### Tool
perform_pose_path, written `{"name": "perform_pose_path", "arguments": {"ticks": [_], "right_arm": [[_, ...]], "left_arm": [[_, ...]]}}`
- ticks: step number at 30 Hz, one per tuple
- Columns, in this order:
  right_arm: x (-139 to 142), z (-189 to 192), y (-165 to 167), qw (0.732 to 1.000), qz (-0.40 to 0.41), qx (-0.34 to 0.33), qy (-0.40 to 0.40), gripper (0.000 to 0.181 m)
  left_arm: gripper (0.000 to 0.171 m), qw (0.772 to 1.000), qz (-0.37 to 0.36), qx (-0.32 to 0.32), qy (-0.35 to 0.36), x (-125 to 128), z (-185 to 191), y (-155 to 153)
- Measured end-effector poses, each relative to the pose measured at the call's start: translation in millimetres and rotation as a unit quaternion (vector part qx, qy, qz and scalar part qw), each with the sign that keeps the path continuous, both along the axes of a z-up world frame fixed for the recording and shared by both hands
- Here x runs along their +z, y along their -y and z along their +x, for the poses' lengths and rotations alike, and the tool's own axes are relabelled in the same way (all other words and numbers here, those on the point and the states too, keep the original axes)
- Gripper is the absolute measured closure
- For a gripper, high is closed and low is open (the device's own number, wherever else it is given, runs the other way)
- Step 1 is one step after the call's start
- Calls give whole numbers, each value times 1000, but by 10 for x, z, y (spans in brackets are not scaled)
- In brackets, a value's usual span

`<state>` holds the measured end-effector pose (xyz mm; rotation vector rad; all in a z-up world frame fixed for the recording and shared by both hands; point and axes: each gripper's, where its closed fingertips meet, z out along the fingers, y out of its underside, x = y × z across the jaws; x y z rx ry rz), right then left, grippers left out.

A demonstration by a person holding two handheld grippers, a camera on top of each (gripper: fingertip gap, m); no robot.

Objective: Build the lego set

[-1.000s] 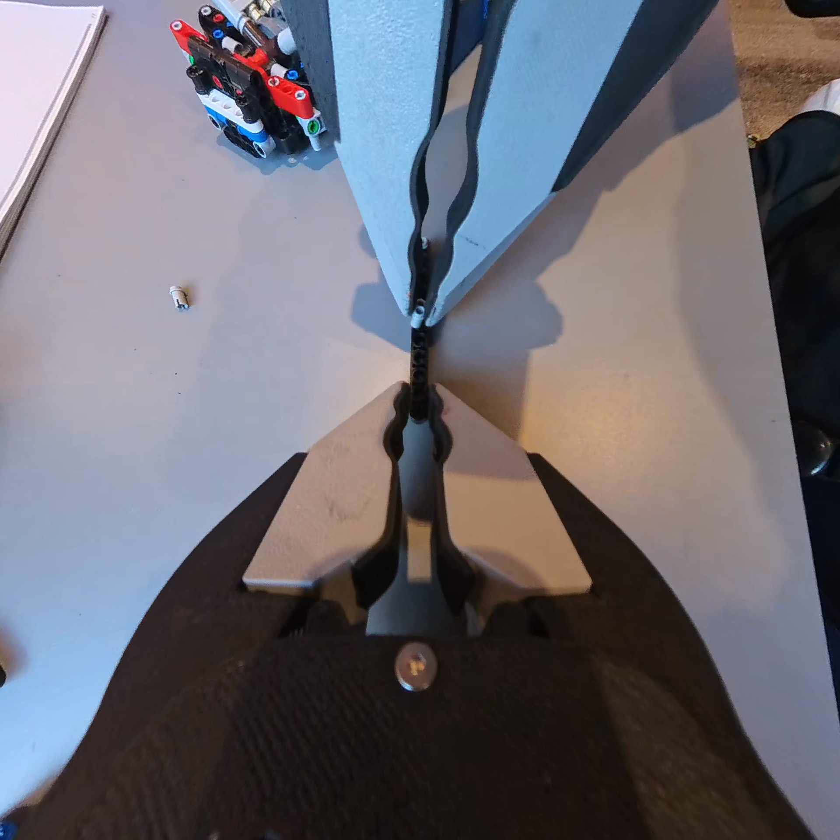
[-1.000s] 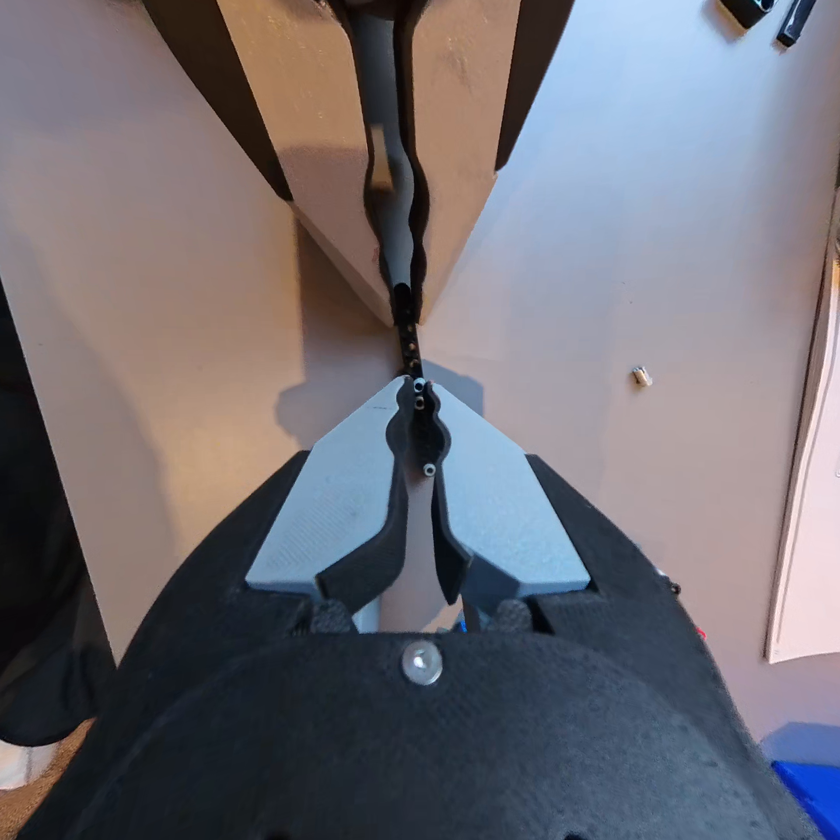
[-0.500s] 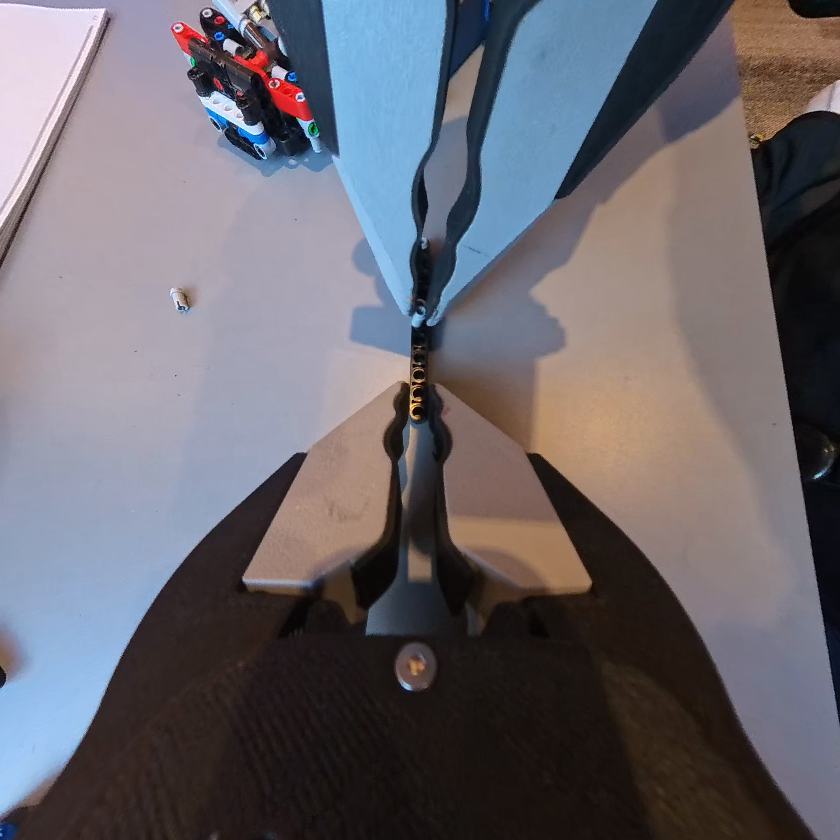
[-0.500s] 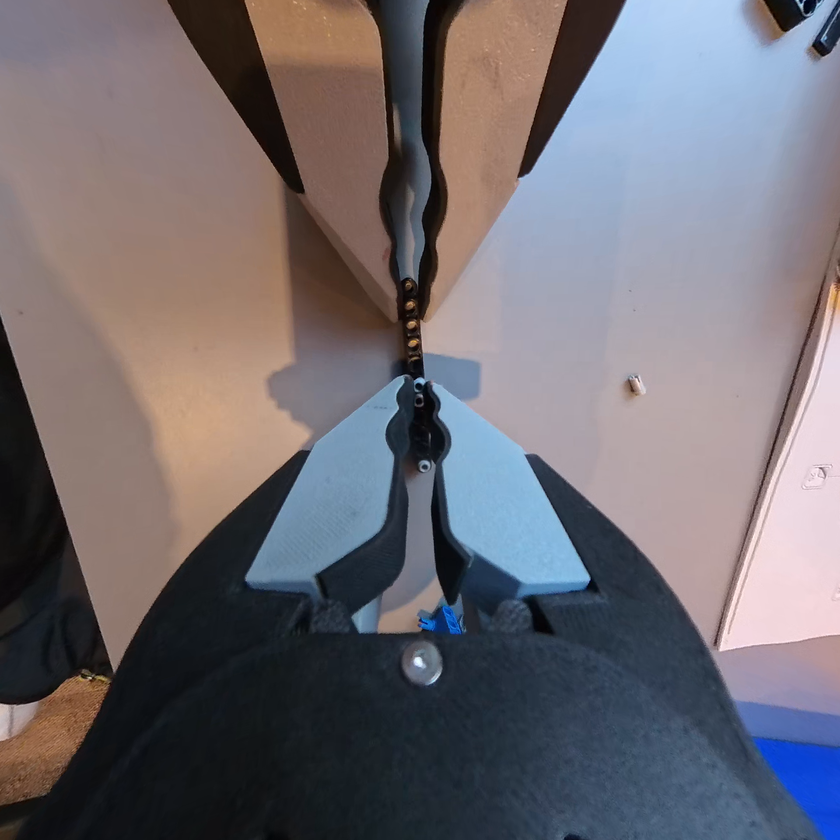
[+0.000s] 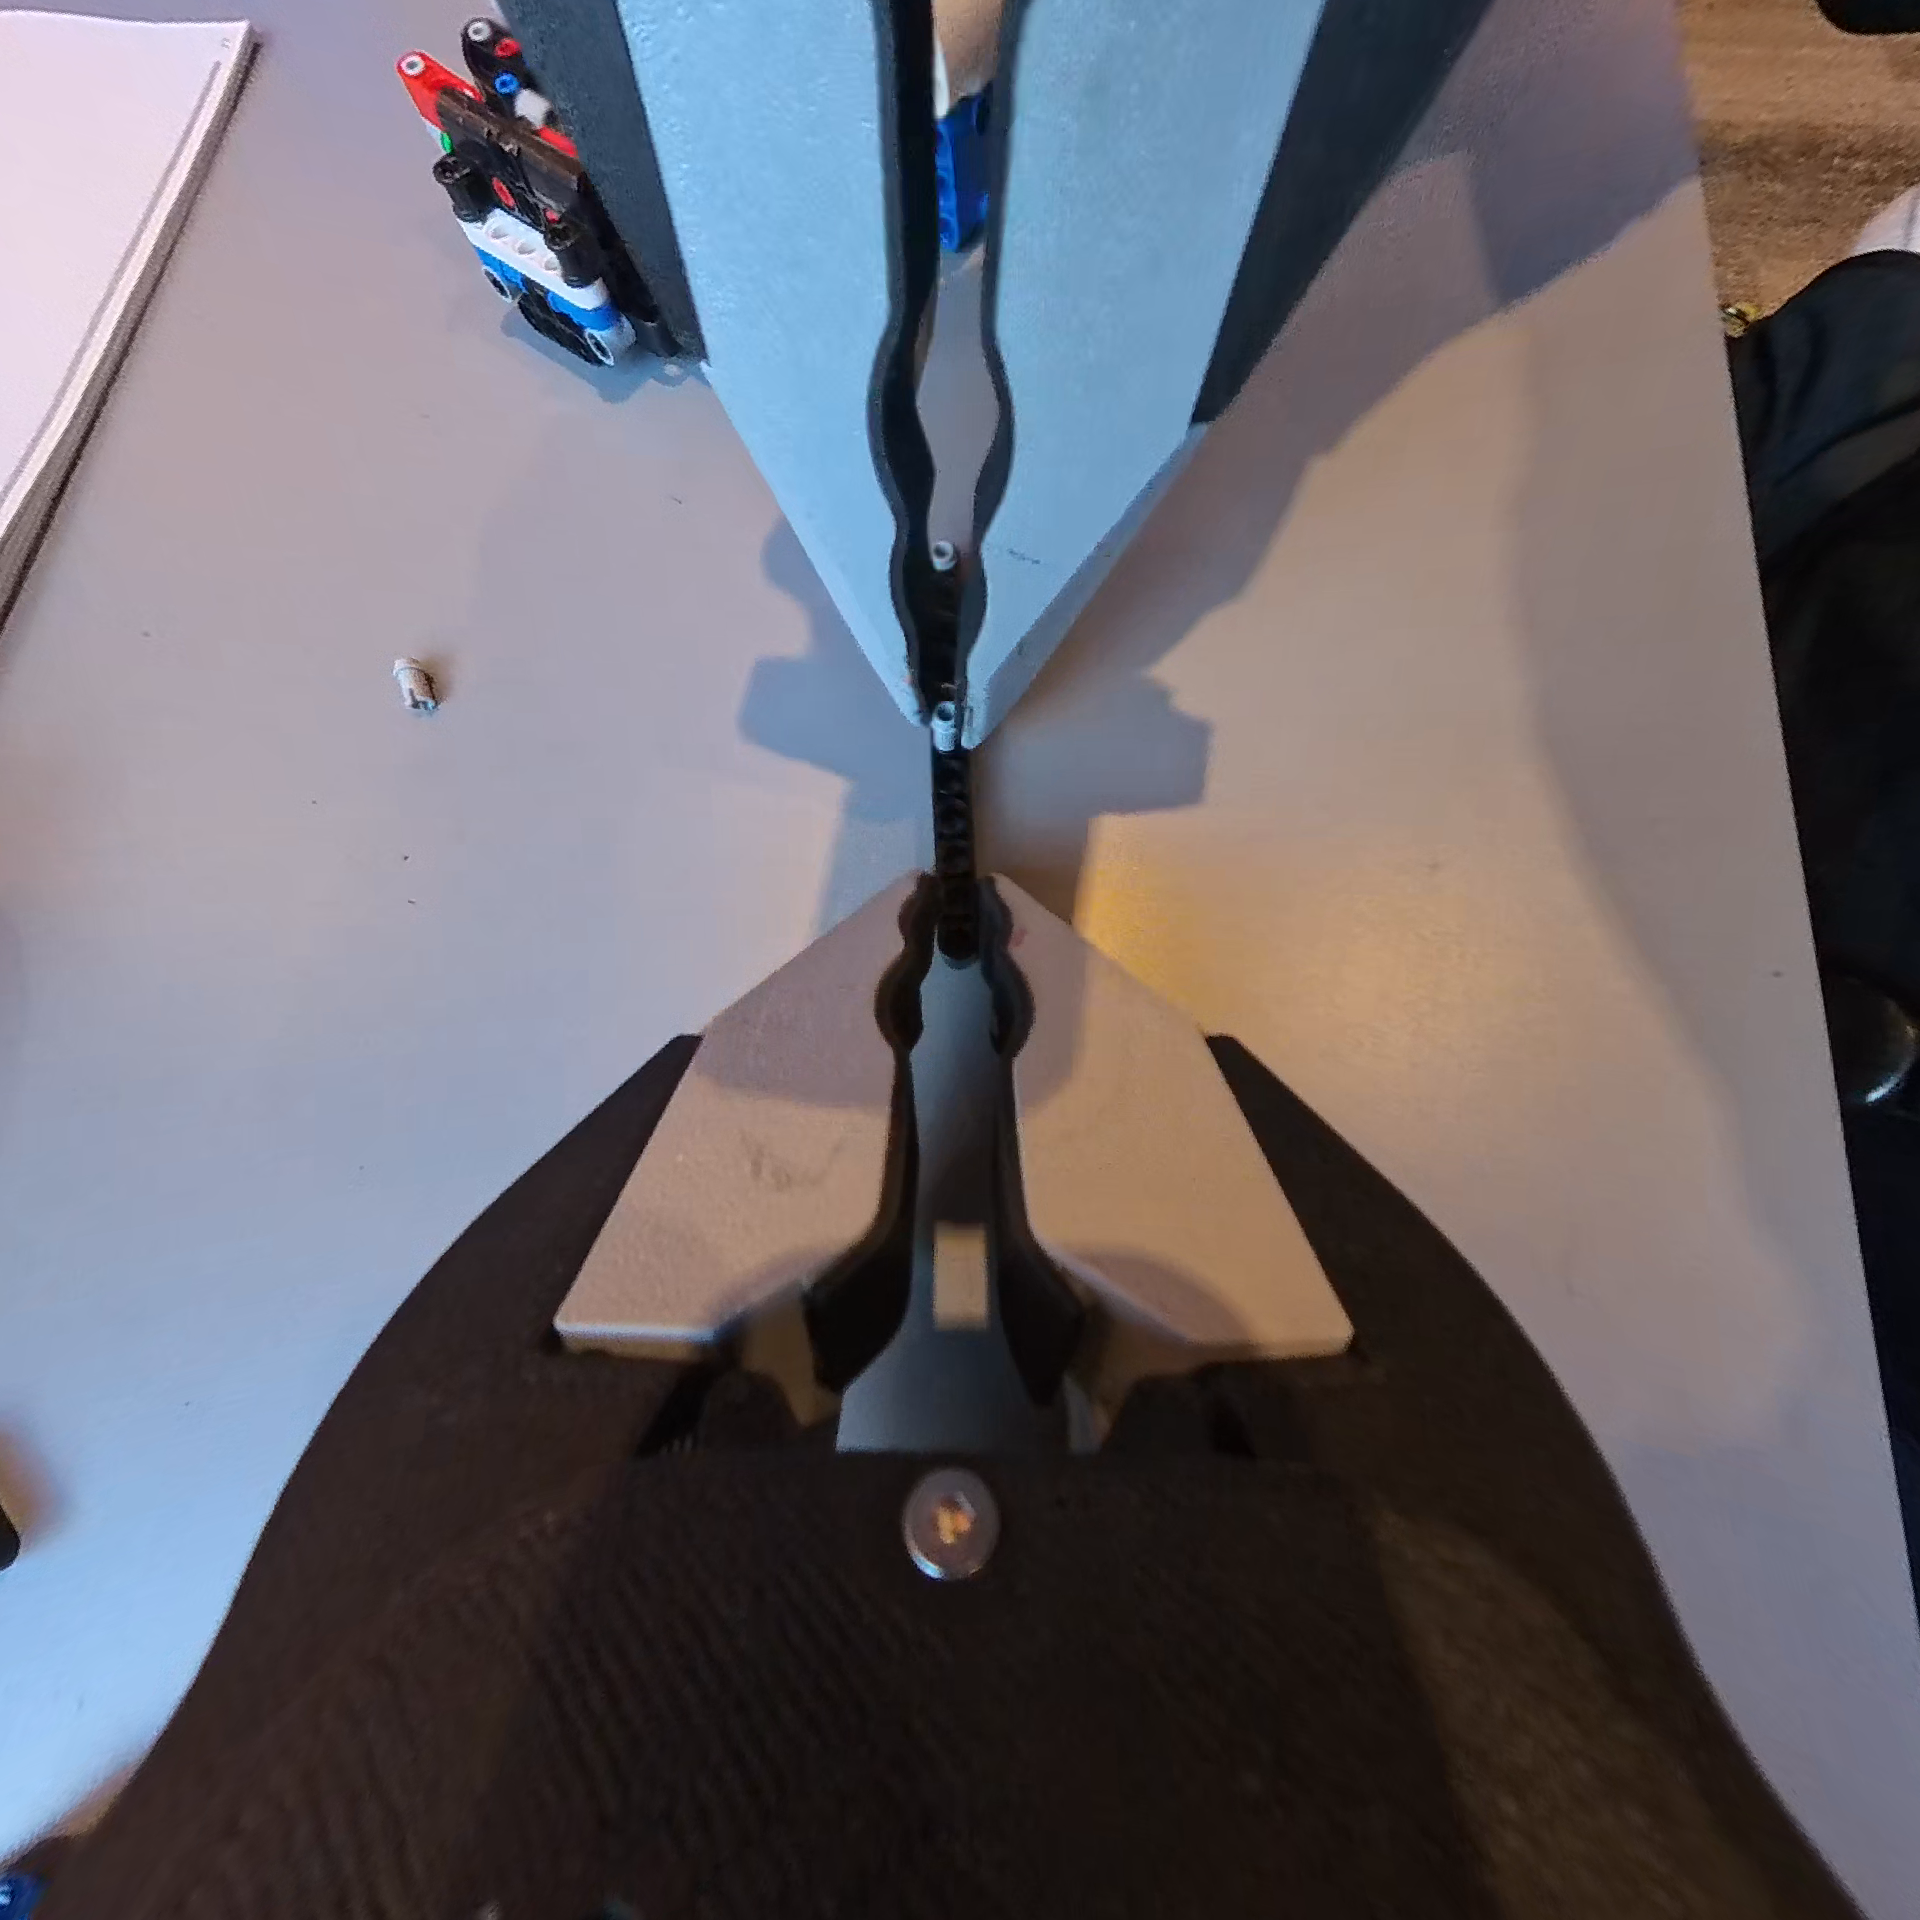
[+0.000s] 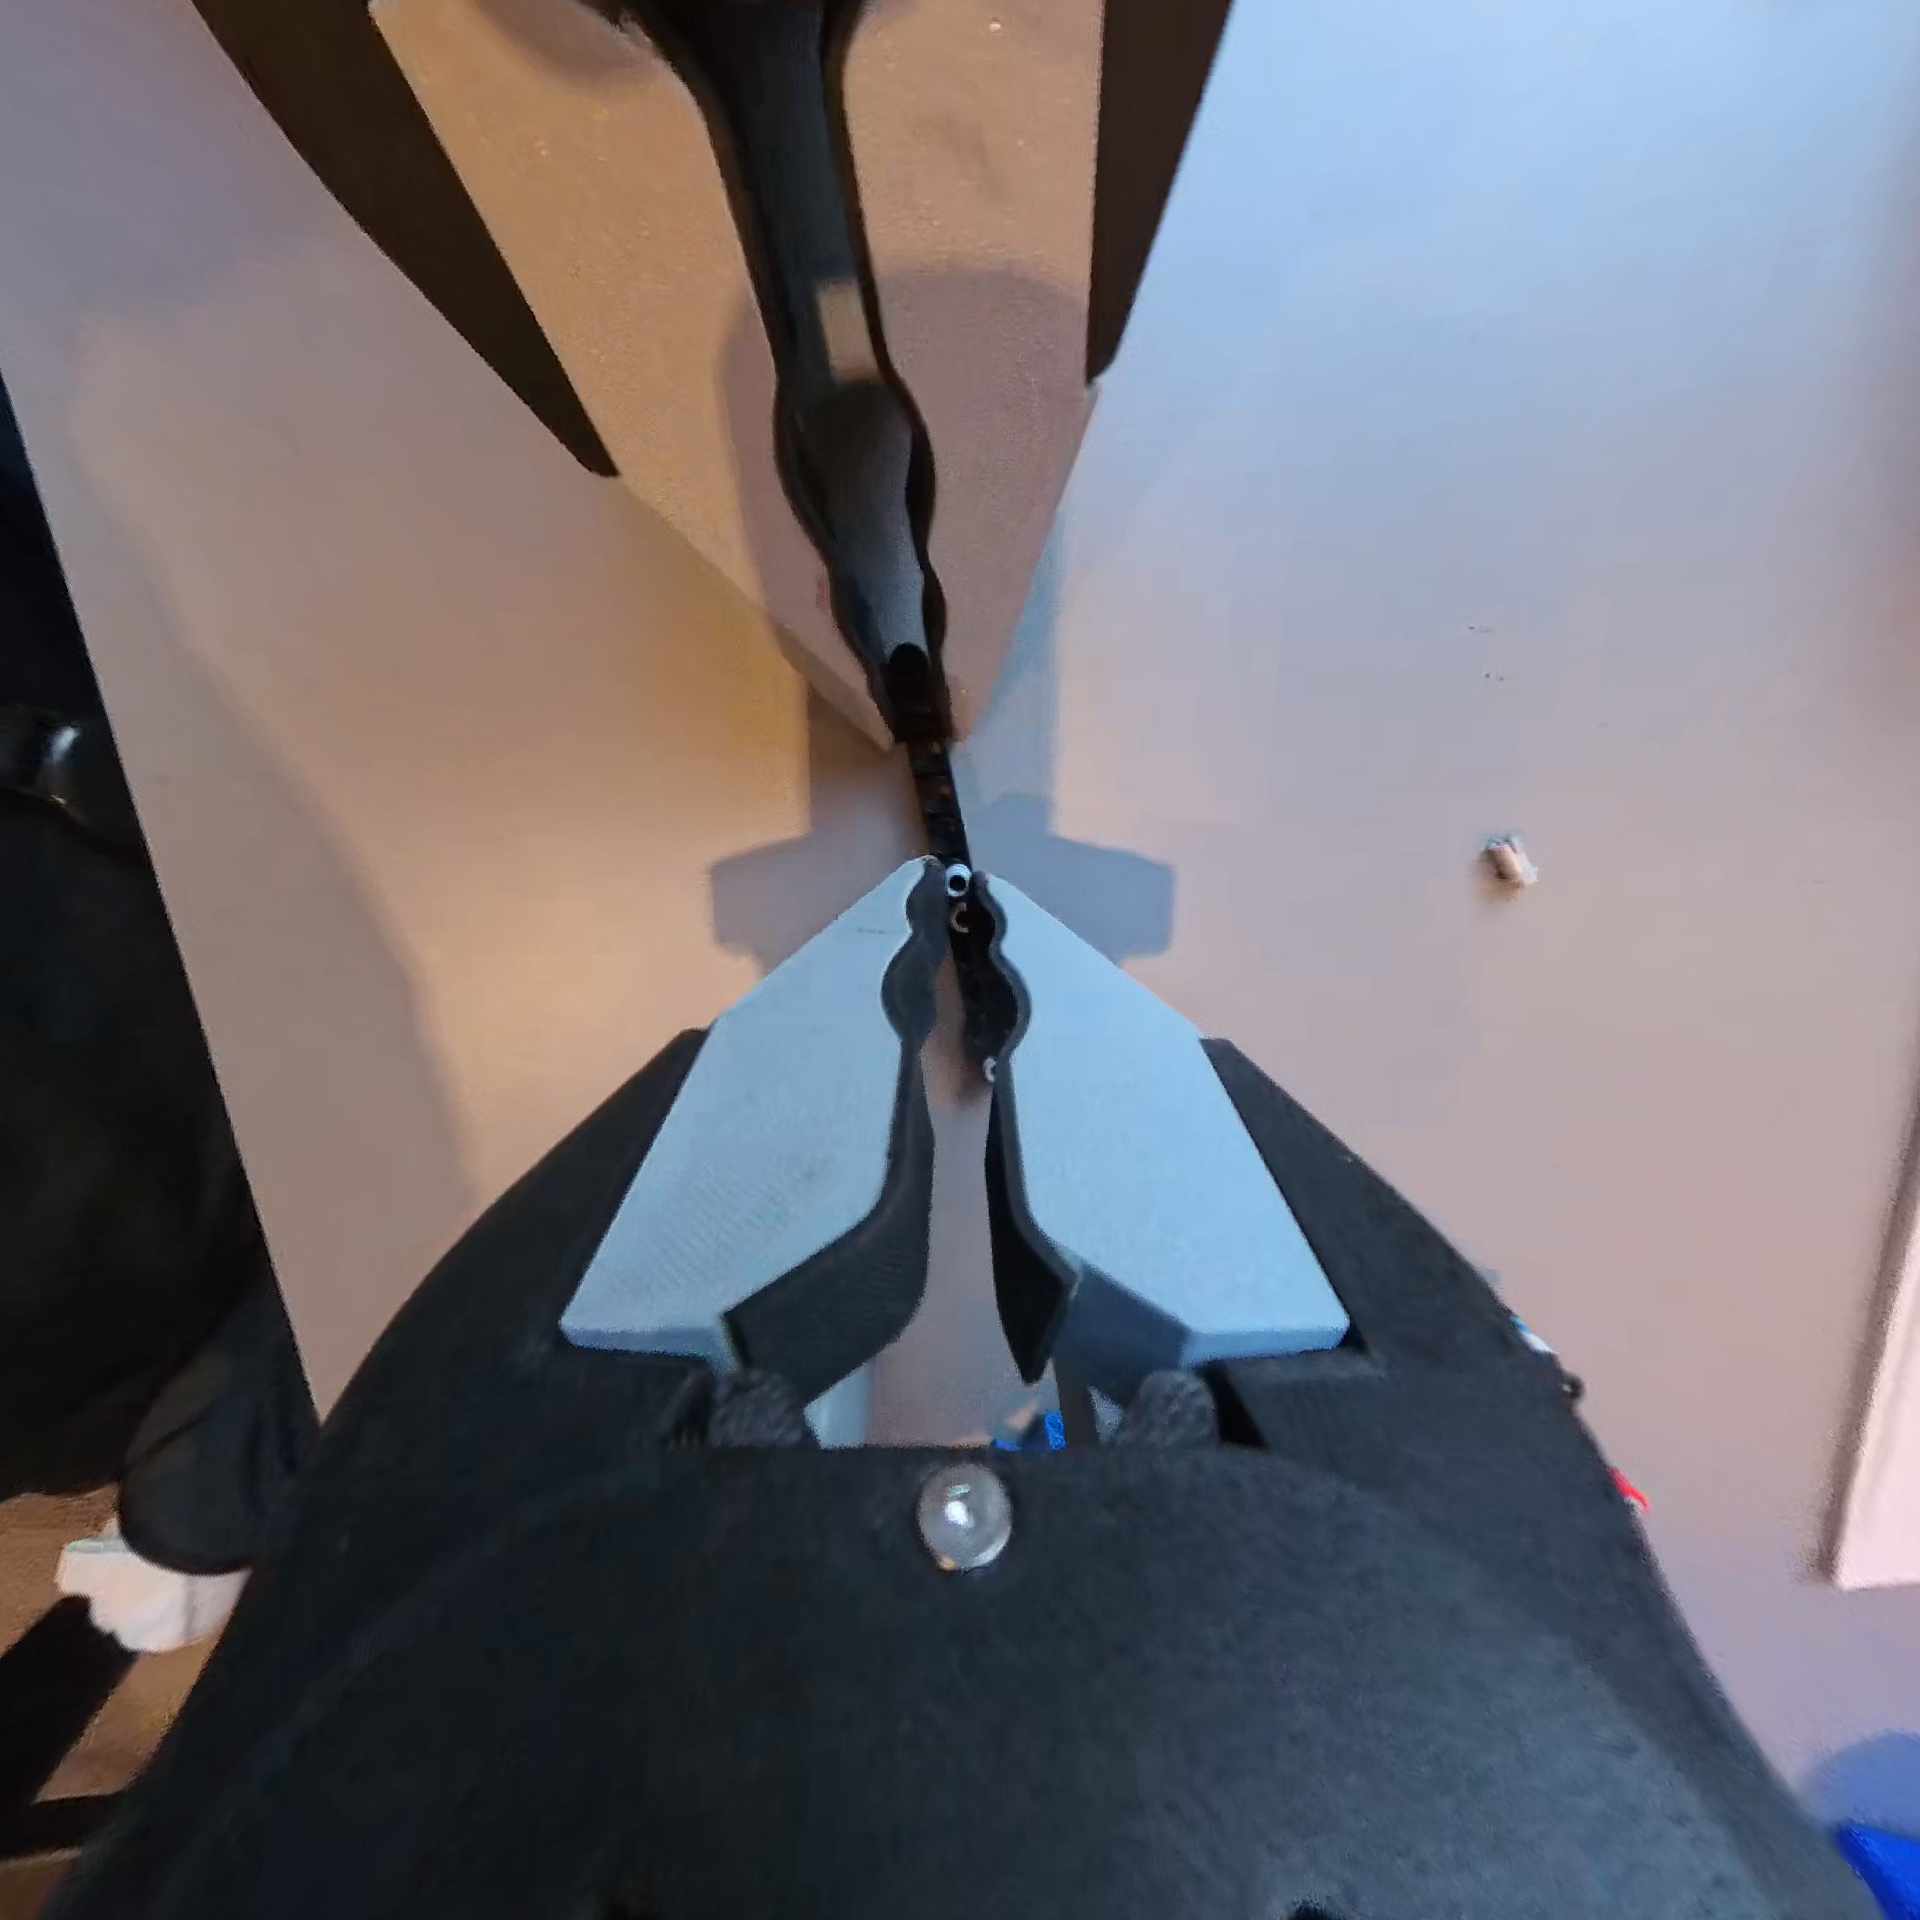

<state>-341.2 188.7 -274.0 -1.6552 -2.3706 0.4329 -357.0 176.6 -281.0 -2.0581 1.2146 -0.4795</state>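
Lego beam (image 5: 953,821), a thin black Technic piece with a row of holes, spans the gap at the centre of both views, held above the grey table (image 5: 312,987) rather than lying on it. Its near end sits pinched between the tips of the left gripper (image 5: 954,914), at the middle of the left wrist view. Its far end runs up between the tips of the right gripper (image 5: 943,717), which comes down from the top of that frame. Both grippers are clamped on the beam, one at each end, tips facing each other.

Two light grey pins show in the beam where the right gripper holds it, one (image 5: 943,715) at the very tips and one (image 5: 942,554) deeper between the fingers. In the right wrist view the same end (image 6: 961,935) lies along the pads just above centre. Gripping both ends probably keeps the slim beam from twisting while it is passed across or re-gripped; which of the two is going on I cannot tell.

At the upper left of the left wrist view stands the partly built model (image 5: 520,239) in red, black, white and blue, partly hidden behind the right gripper. A loose light grey pin (image 5: 418,686) lies alone on the table at centre left, well apart from everything. A stack of white paper (image 5: 94,208) fills the top left corner.
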Motion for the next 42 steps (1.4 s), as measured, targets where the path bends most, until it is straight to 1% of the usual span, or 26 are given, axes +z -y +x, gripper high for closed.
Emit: {"name": "perform_pose_path", "arguments": {"ticks": [3, 7, 11, 14, 18, 22, 28, 32, 36, 40, 42], "right_arm": [[0, -2, 4, 999, -31, -7, -12, 180], [0, -4, 11, 999, -51, -8, -16, 179], [-2, 4, 16, 995, -87, -26, -29, 179], [-11, 19, 6, 998, -45, 2, -45, 179], [-15, 7, -28, 998, 25, 52, -38, 179], [-16, 7, -31, 997, 29, 68, -17, 180], [-3, -38, -11, 999, -40, 24, 22, 179], [-5, -24, -7, 998, -44, 31, 17, 179], [-6, -17, -6, 997, -77, 23, 10, 179], [-10, 6, -4, 996, -89, 27, -1, 179], [-7, -15, -7, 996, -79, 31, -5, 179]], "left_arm": [[167, 1000, -2, 0, 1, 0, 0, -2], [167, 1000, -3, 1, 2, 0, -2, -2], [168, 1000, -4, 2, 2, 0, -3, -4], [167, 1000, -4, 2, 2, 0, -3, -5], [166, 1000, -4, 7, 2, -1, -14, -17], [166, 1000, -7, 8, 4, -2, -14, -17], [167, 1000, -7, 8, 3, -2, -15, -19], [167, 1000, -6, 8, 3, -2, -15, -20], [168, 1000, -7, 9, 4, -2, -15, -21], [168, 1000, -6, 9, 3, -2, -13, -22], [168, 1000, -7, 10, 4, -2, -16, -22]]}}
